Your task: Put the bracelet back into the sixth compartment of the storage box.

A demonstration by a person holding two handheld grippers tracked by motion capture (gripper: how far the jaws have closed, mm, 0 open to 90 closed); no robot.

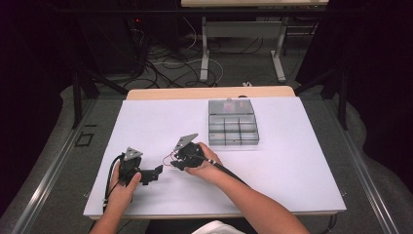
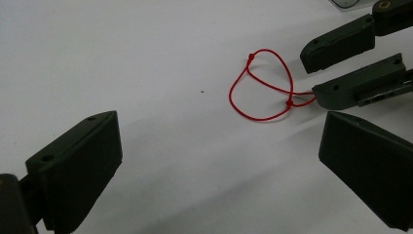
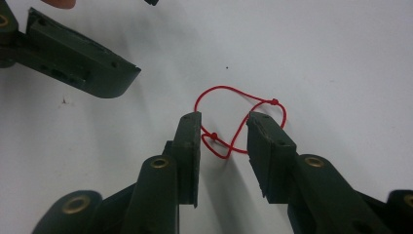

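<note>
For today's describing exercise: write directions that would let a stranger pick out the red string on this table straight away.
Start at the white table top, then find the clear compartment box towards its far side. Nearer the person, between the two black grippers, lies the red string, a thin cord crossed into loops with small knots. It is the sole red thing there, with part of it between the right gripper jaws.

Black two-jawed tool (image 3: 224,131), brass screws

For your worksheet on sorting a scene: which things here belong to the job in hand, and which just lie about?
In the job:
- red string, looped on the white table
- right gripper, jaws astride it
- left gripper, open beside it

Lying about:
- clear compartment box
- cables on the floor
</note>
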